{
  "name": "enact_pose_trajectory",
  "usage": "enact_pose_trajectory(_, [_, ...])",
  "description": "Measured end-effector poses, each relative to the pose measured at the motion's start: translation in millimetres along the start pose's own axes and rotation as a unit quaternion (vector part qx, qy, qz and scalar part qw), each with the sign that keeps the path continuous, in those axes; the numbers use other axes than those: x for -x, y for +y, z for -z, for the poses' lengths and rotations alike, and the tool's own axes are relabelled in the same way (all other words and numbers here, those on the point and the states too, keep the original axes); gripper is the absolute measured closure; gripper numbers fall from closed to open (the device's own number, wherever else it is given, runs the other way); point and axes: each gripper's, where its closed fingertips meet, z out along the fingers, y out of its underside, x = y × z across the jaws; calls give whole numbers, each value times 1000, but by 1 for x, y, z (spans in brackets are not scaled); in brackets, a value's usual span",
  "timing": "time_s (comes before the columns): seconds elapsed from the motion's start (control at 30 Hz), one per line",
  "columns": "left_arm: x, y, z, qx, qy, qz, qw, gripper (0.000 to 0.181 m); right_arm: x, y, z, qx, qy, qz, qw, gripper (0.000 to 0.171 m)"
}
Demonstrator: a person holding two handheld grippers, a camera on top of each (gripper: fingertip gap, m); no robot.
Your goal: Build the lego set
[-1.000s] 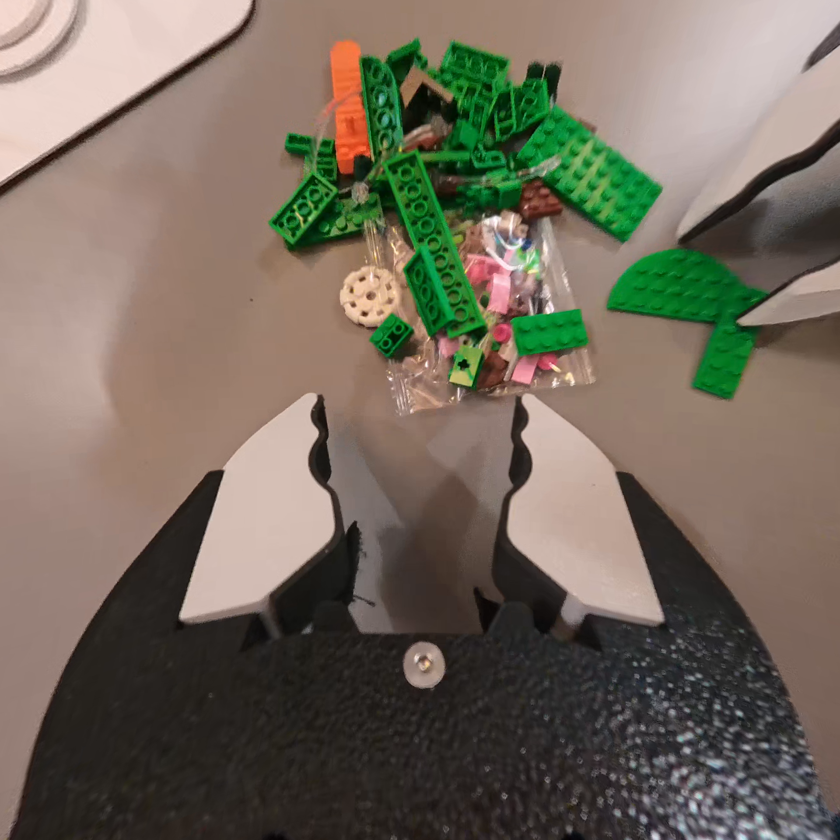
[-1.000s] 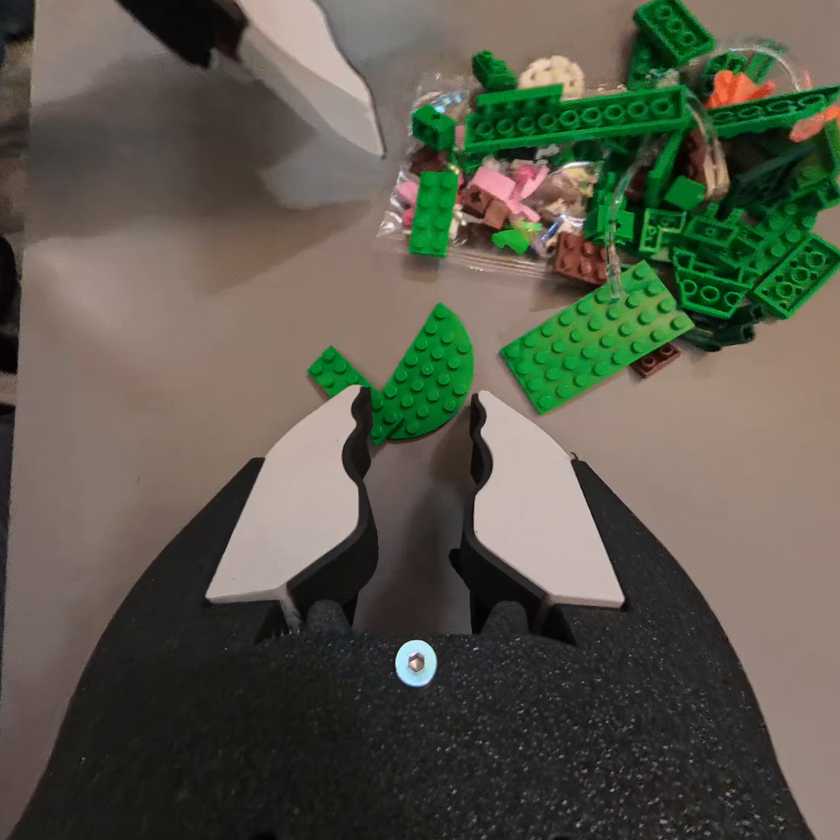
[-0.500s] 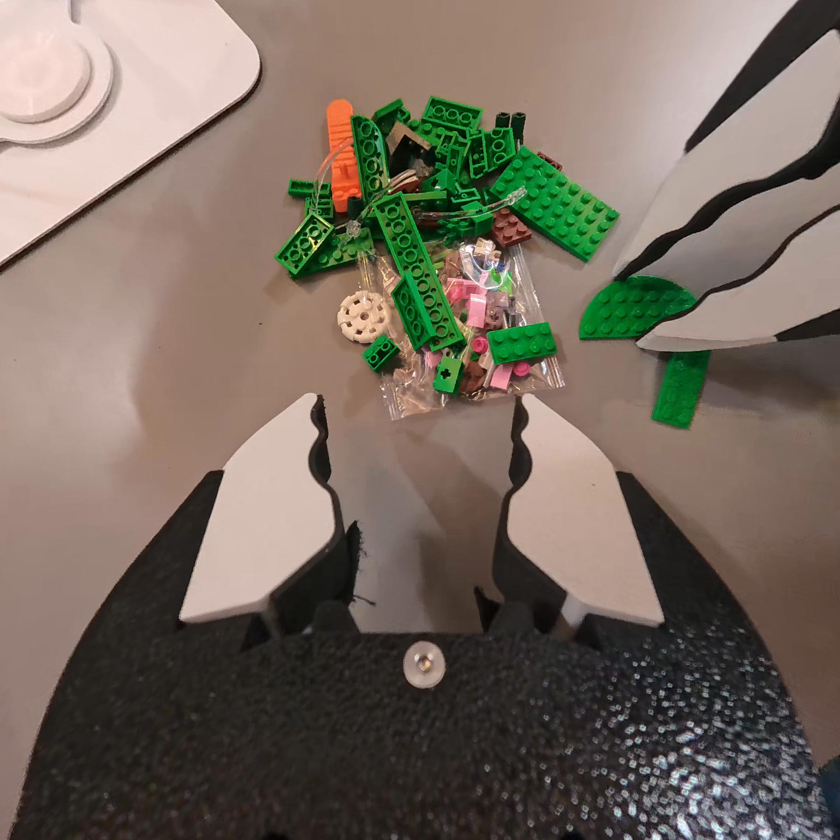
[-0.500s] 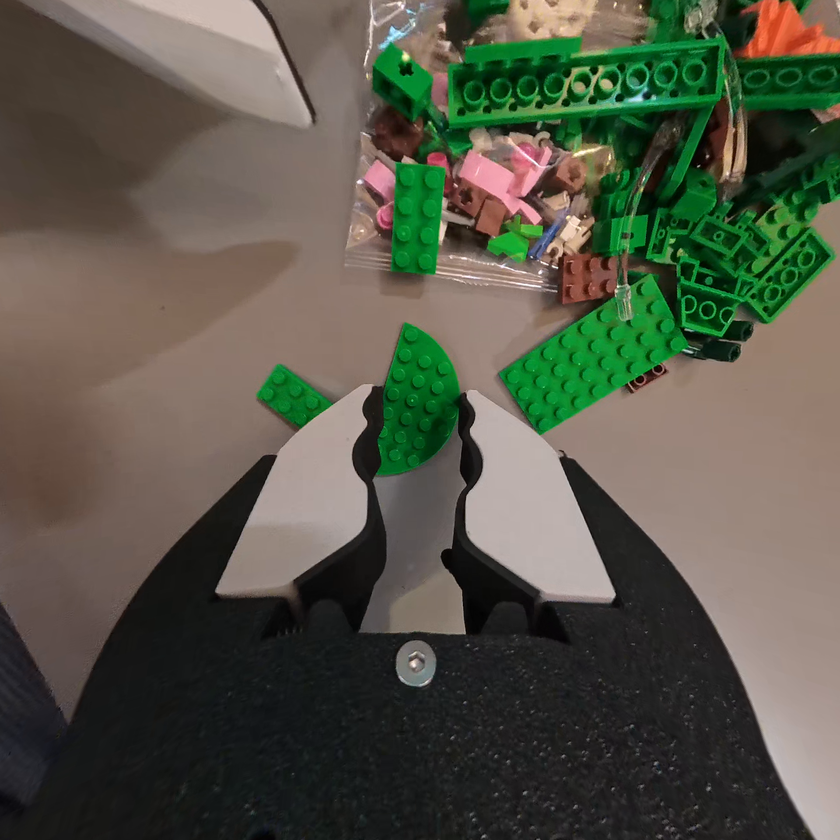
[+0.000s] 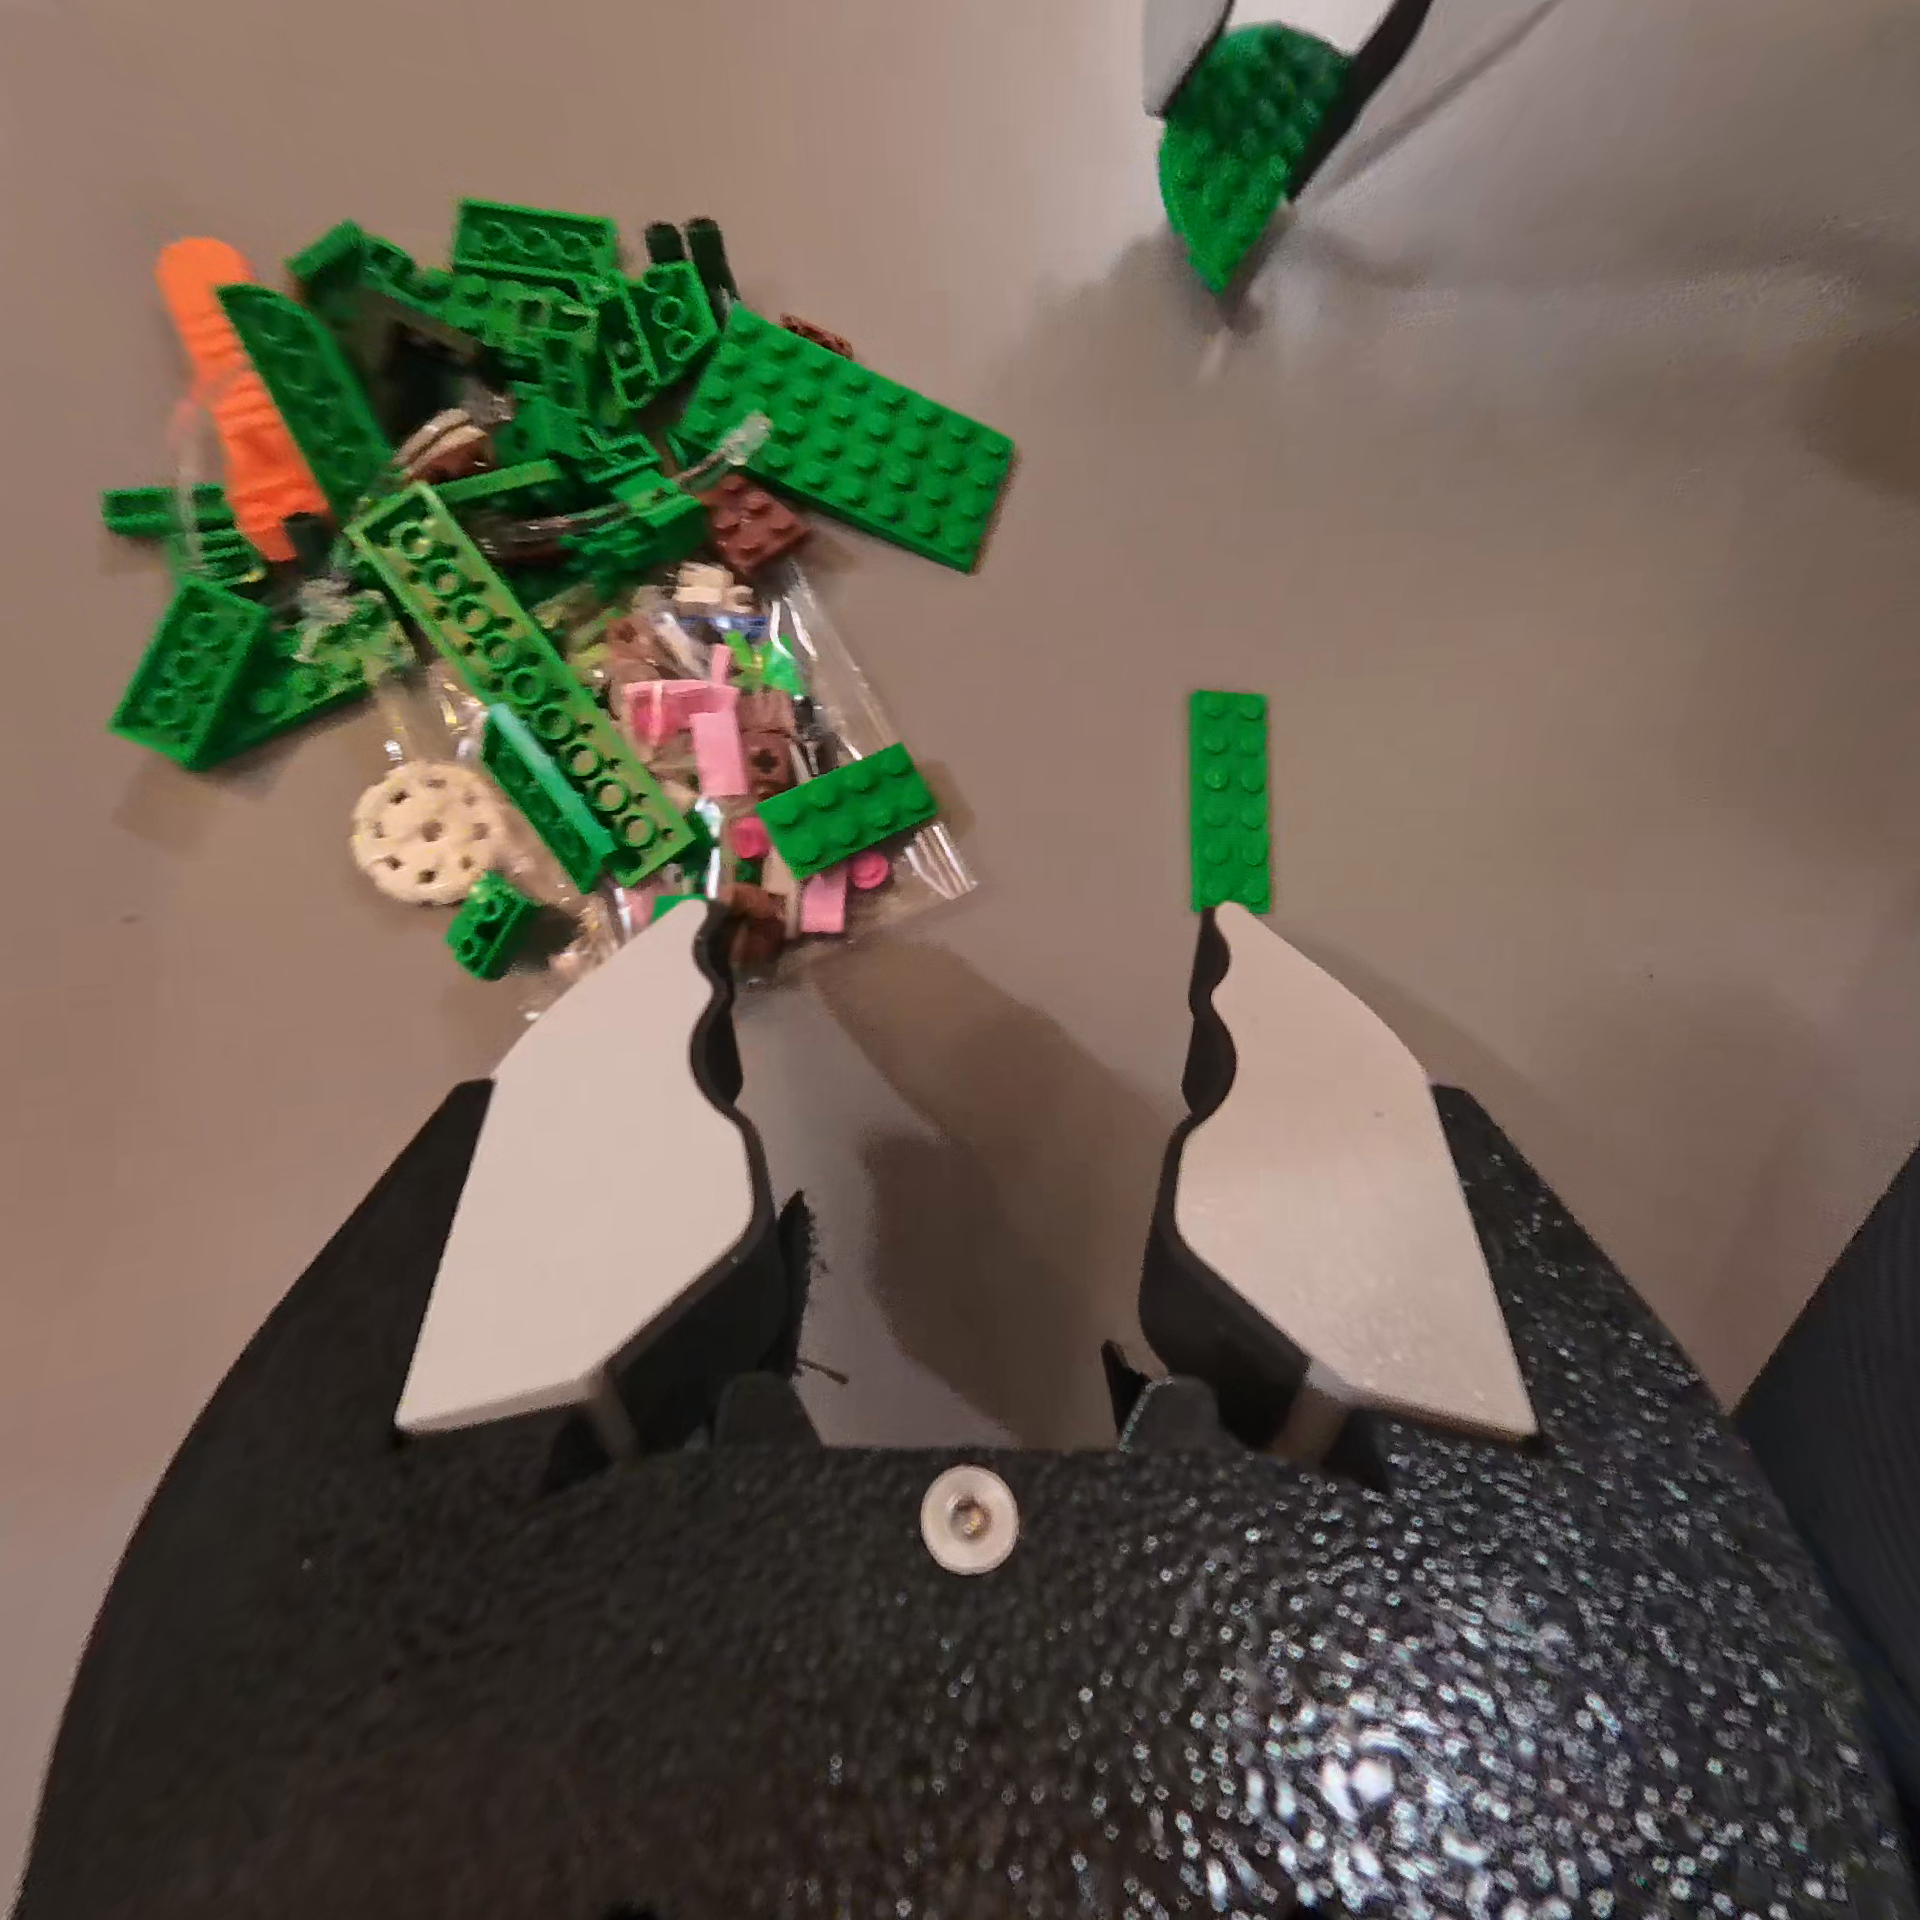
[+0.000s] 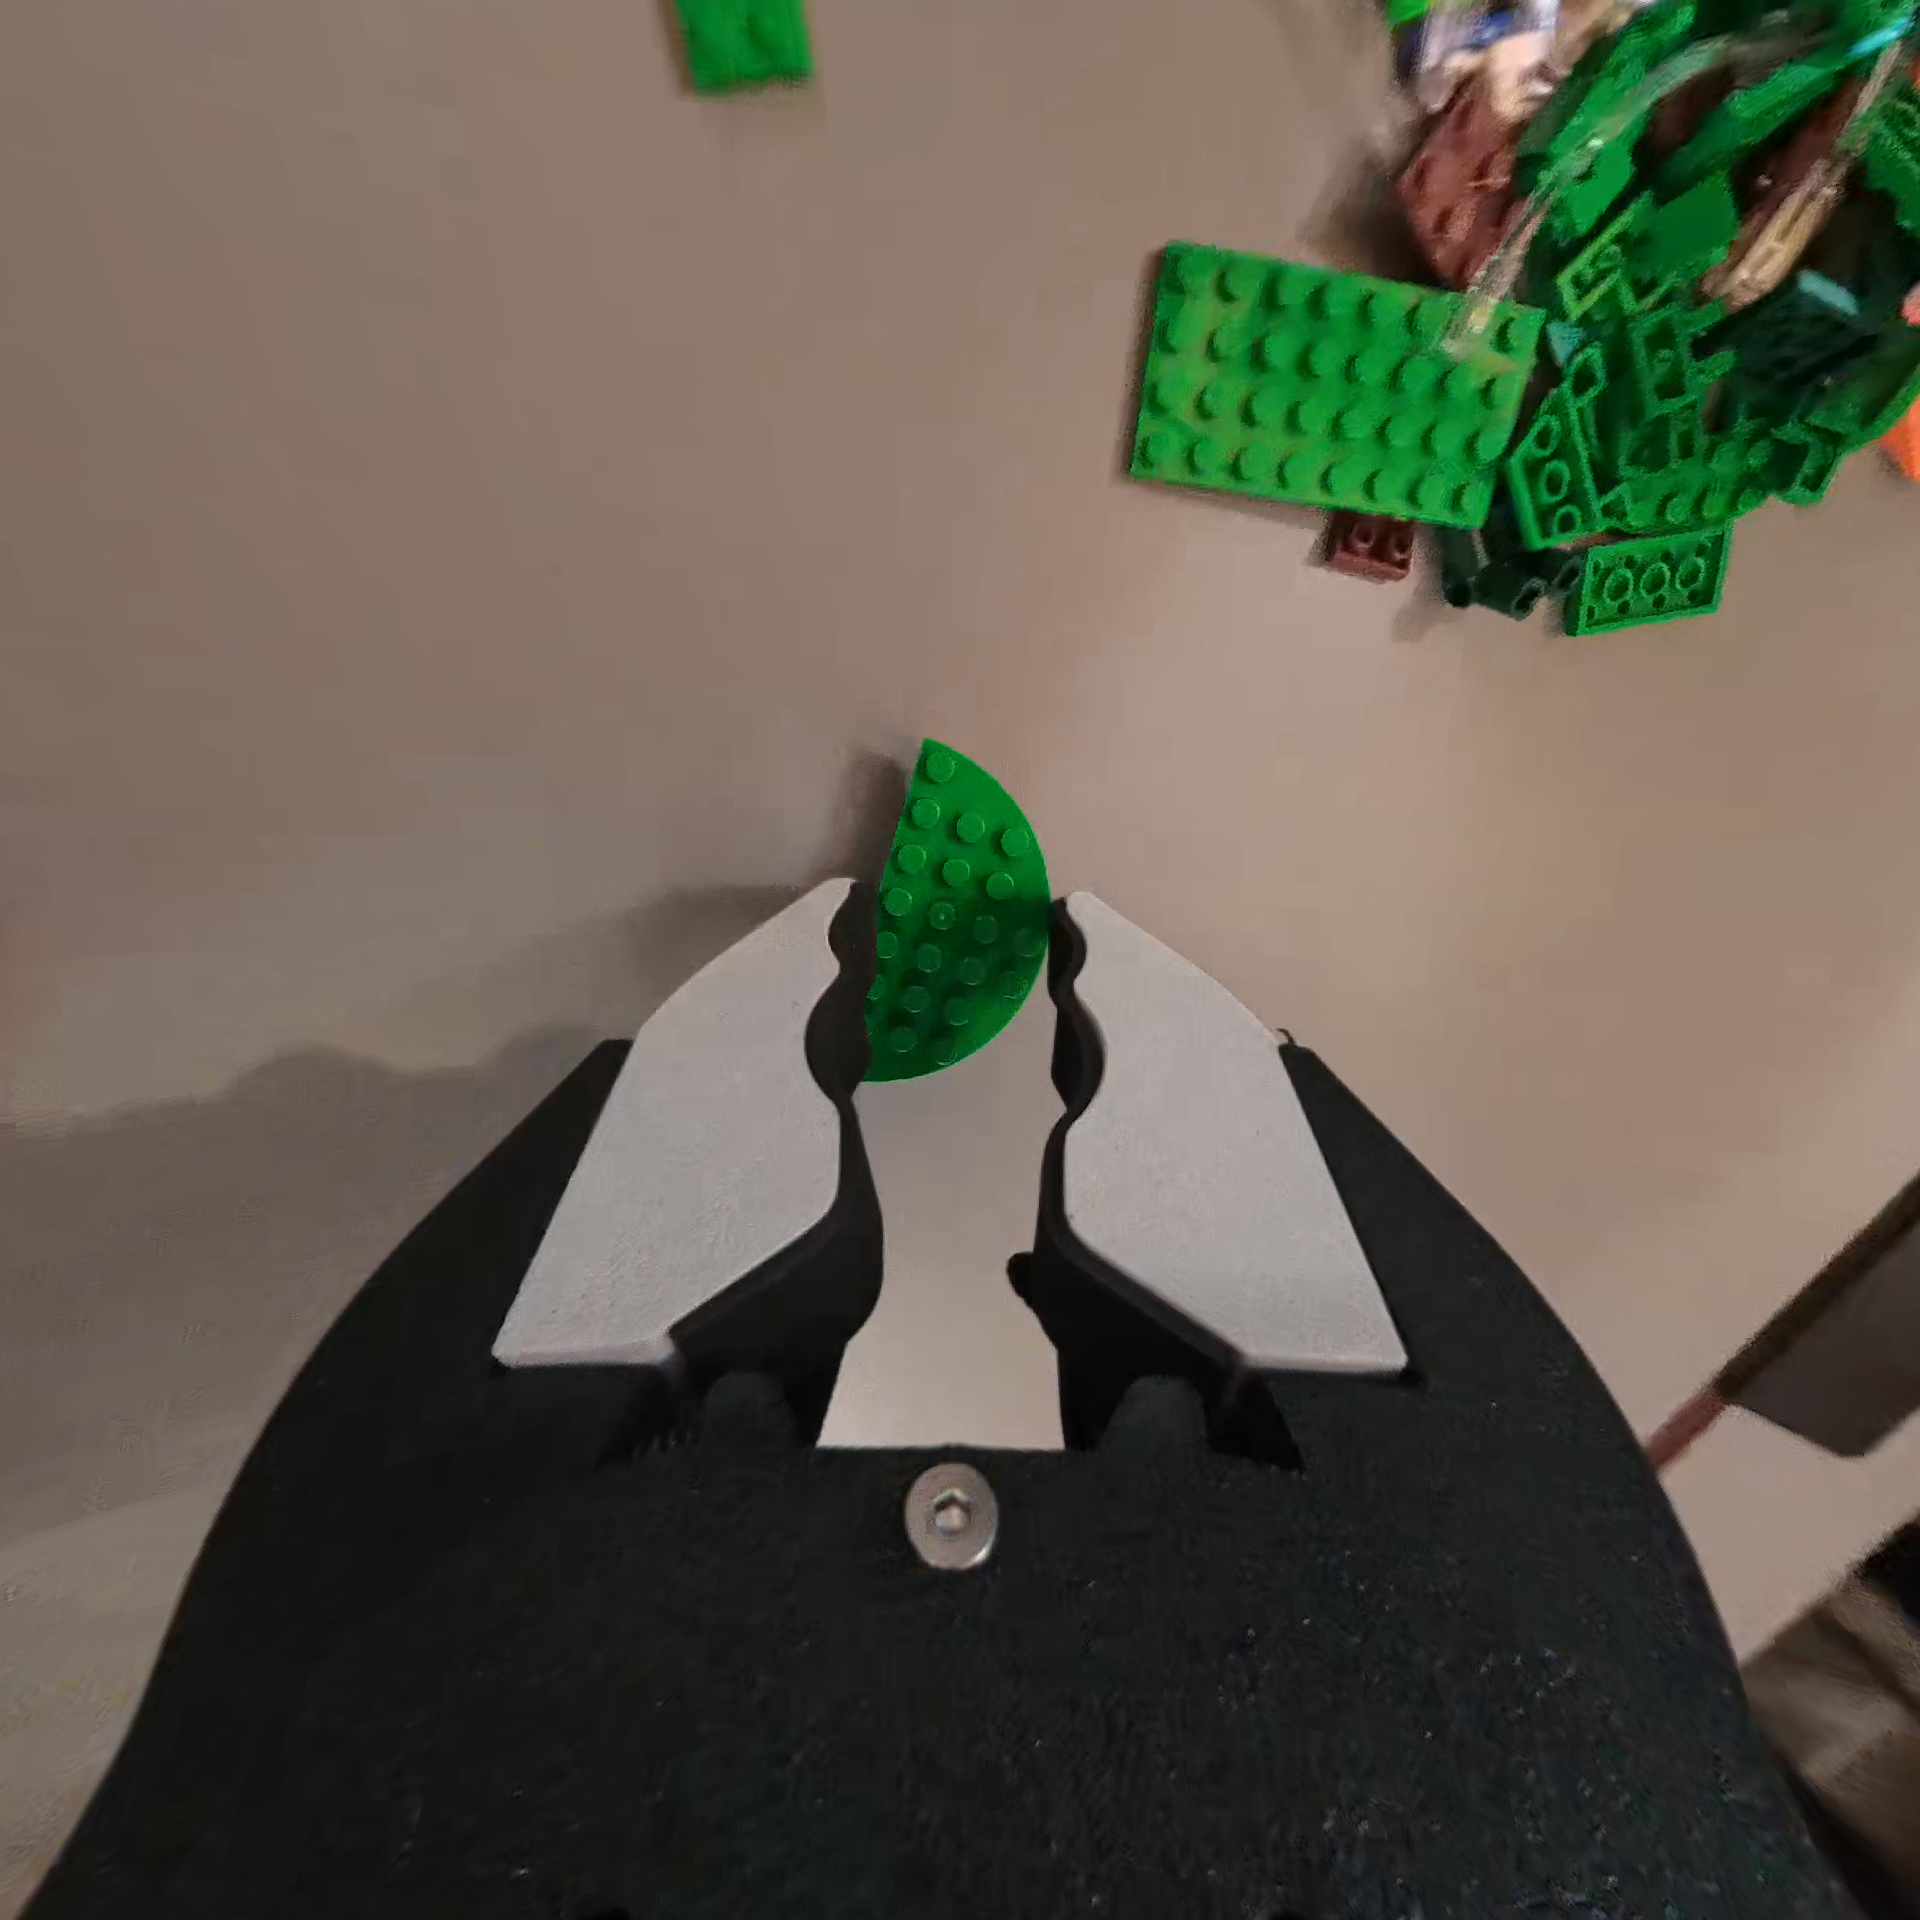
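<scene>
My right gripper (image 6: 951, 904) is shut on a green half-round plate (image 6: 956, 925) and holds it lifted off the grey table; the plate also shows in the left wrist view (image 5: 1236, 135) at the top right. My left gripper (image 5: 951, 920) is open and empty. Its right fingertip sits just below a narrow green plate (image 5: 1229, 800) lying flat on the table; that plate shows in the right wrist view (image 6: 743, 42) at the top edge. A pile of mostly green bricks (image 5: 436, 447) lies to the left.
A large green rectangular plate (image 5: 847, 436) lies at the pile's right edge, seen in the right wrist view (image 6: 1330, 384) too. A clear bag of small pink and brown parts (image 5: 727, 748) and a white round wheel piece (image 5: 426, 831) lie near my left fingertip.
My right gripper has closed on the half-round plate and lifted it away from the narrow plate. My left gripper has moved right and closer, toward the narrow green plate.
</scene>
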Motion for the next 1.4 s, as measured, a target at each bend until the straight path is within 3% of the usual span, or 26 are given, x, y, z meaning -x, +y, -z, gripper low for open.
enact_pose_trajectory(0.03, [-3,1,-3,4,7,-1,1000,97,-1,3,-2,6,2,25,1000,140])
enact_pose_trajectory(0.13, [-11,0,-9,-1,34,5,999,97,-2,-3,-9,-16,21,82,996,124])
enact_pose_trajectory(0.2, [-12,0,-10,-3,36,6,999,97,-9,-9,-6,-38,50,60,996,103])
enact_pose_trajectory(0.23, [-12,-1,-10,-5,37,5,999,97,-13,-11,-1,-48,69,37,996,102])
enact_pose_trajectory(0.37, [-14,-5,-7,-21,53,10,998,98,-27,-27,17,-106,148,-70,981,131])
enact_pose_trajectory(0.43, [-15,-7,-6,-33,65,15,997,98,-31,-36,11,-123,142,-138,972,129])
enact_pose_trajectory(0.57, [-12,-6,-4,-34,65,23,997,98,-44,-51,-18,-138,64,-248,957,99])
enact_pose_trajectory(0.63, [-11,-5,-2,-34,60,22,997,98,-55,-59,-28,-161,31,-279,946,100])
enact_pose_trajectory(0.93, [1,-7,9,-49,40,23,998,99,-88,-83,-47,-163,23,-303,939,113])
enact_pose_trajectory(1.07, [1,-7,9,-53,45,28,997,99,-98,-101,-53,-185,22,-312,932,111])
enact_pose_trajectory(1.2, [-10,-5,9,-41,63,17,997,97,-98,-94,-18,-226,52,-314,921,108])
enact_pose_trajectory(1.4, [-43,3,-11,13,115,-31,993,106,-59,-39,47,-267,97,-327,901,116])
